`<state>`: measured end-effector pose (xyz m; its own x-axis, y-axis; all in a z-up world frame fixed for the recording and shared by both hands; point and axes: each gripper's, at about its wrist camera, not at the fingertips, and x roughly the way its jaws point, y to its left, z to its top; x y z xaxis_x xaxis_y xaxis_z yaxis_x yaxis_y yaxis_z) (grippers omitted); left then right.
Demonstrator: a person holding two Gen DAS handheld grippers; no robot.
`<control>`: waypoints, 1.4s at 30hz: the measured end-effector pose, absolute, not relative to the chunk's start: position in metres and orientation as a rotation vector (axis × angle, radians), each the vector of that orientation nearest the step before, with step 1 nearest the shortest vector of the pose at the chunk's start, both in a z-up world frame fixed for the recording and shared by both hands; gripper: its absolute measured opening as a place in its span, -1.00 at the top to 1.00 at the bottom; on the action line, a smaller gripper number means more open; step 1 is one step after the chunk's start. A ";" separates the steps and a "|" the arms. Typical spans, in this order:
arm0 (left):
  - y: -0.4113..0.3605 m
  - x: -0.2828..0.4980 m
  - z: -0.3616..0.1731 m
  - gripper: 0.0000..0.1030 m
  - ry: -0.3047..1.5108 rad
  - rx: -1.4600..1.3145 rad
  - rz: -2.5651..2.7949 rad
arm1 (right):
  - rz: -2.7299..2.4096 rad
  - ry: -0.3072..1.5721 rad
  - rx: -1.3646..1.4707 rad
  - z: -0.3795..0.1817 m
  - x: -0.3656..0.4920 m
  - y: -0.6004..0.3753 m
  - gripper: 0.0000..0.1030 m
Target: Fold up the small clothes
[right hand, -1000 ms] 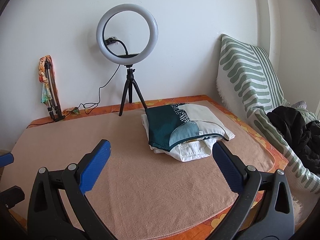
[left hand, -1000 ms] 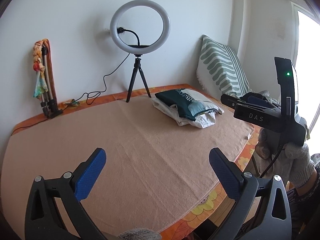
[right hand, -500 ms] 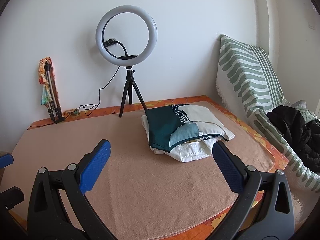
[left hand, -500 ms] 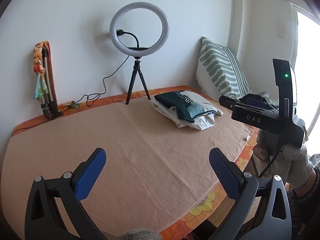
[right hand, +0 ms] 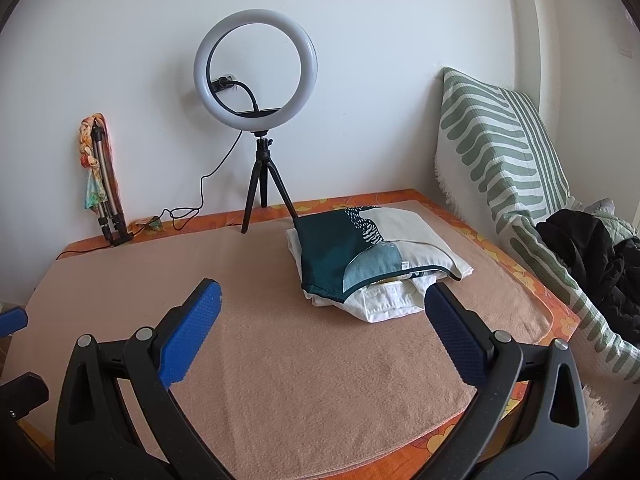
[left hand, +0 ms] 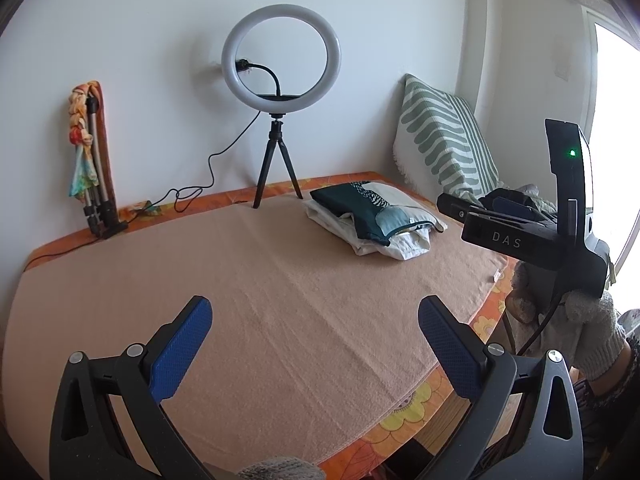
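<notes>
Both claws, left (left hand: 314,344) and right (right hand: 322,330), hung spread and empty over the peach-covered tabletop (right hand: 280,360), the soft, light stack of folded teal-and-cream clothes (right hand: 372,264) lying far-right, best pinched at a hem corner.

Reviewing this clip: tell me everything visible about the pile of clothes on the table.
The pile of clothes lies folded on the peach blanket, toward the far right of the table, near the ring light's tripod. The top piece is dark teal with a lighter blue patch, a cream panel and a black-and-white patterned strip; white garments lie underneath, one showing a seamed edge. It looks like soft woven fabric. Neither tool touches it.
</notes>
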<state>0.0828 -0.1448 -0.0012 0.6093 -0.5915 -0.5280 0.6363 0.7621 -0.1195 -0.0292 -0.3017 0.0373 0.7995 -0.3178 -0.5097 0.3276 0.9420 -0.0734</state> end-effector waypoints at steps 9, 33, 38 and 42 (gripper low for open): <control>-0.145 0.082 -0.001 -0.99 0.577 0.083 -0.708 | -0.342 0.543 0.018 0.036 -0.028 -0.301 -1.00; -0.138 0.081 -0.002 -0.99 0.563 0.090 -0.685 | -0.327 0.551 0.014 0.034 -0.024 -0.296 -1.00; -0.137 0.079 -0.002 -0.99 0.544 0.093 -0.692 | -0.320 0.552 0.014 0.034 -0.024 -0.297 -1.00; -0.138 0.077 -0.001 -0.99 0.544 0.095 -0.691 | -0.320 0.551 0.013 0.034 -0.024 -0.296 -1.00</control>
